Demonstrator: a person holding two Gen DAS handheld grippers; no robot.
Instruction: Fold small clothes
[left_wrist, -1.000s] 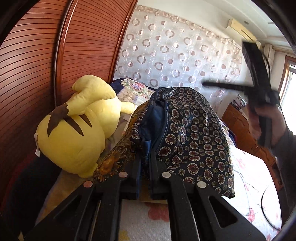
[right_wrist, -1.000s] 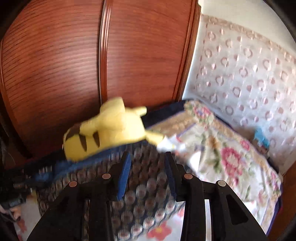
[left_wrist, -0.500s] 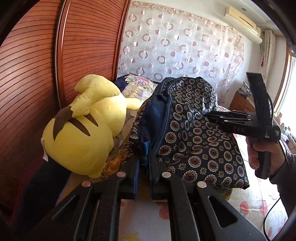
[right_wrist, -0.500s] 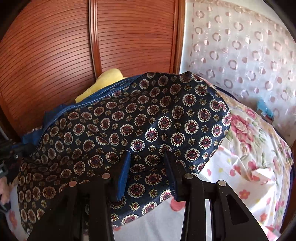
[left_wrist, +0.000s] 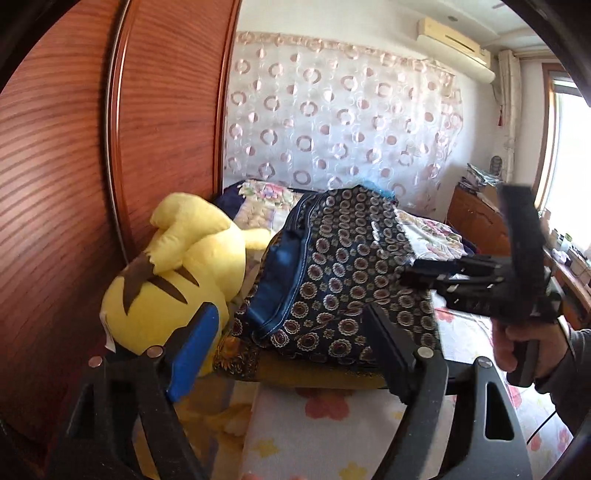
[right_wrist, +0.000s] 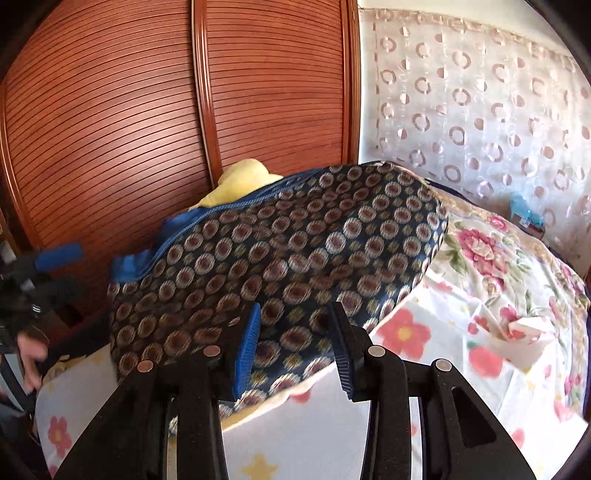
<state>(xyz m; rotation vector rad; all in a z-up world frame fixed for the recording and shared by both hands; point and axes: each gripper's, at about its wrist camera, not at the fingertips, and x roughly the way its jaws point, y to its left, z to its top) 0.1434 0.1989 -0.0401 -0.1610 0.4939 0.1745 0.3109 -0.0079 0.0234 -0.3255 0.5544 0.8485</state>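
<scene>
Floral bed (right_wrist: 424, 435), patterned garment (left_wrist: 354, 266) heaped, left gripper (left_wrist: 291, 347) tilted down, jaws opening, empty, right gripper (right_wrist: 293, 345) parted, unladen

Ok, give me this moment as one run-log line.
garment: folded on bed | left gripper: fingers opening, nothing between | right gripper: fingers apart over garment, not gripping | plush toy: beside garment
</scene>
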